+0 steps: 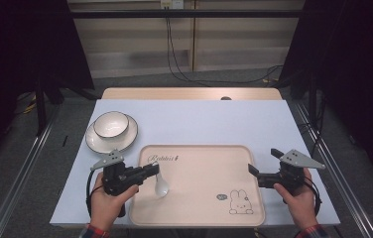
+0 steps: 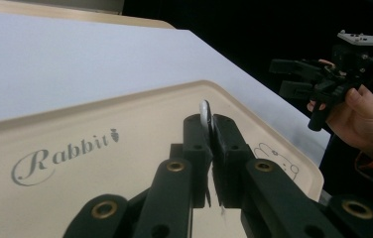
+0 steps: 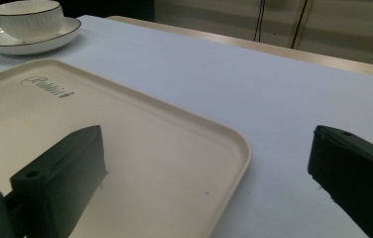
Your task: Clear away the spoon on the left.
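High view: a cream tray (image 1: 199, 198) printed with a rabbit drawing and the word "Rabbit" is seen lying on the near part of a white-covered desk (image 1: 214, 124). The left gripper (image 1: 151, 170) is held level in the person's left hand (image 1: 106, 198) at the tray's left edge, its jaws clenched on the handle of a white spoon (image 1: 160, 184). The spoon's bowl lies on the tray floor, just ahead of the jaws. A white bowl (image 1: 110, 123) is set on a white saucer (image 1: 125, 140) beyond the tray's left corner, apart from the gripper. The right gripper (image 1: 262, 162) is held in the right hand (image 1: 298, 196) just off the tray's right edge, its jaws spread wide with nothing between them.

Left gripper view: the two black jaws are seen pressed together on the thin spoon handle (image 2: 205, 116), which stands on edge between them above the tray (image 2: 100, 163). The "Rabbit" lettering is visible at the left. The right gripper (image 2: 287, 77) is seen farther off beyond the tray's edge, jaws parted.

Right gripper view: the jaws are seen far apart, one over the tray (image 3: 164, 148), the other over the bare desk (image 3: 274, 94); the tray's rounded corner lies between them. The bowl (image 3: 28, 17) on its saucer (image 3: 50, 37) is seen at the far left.
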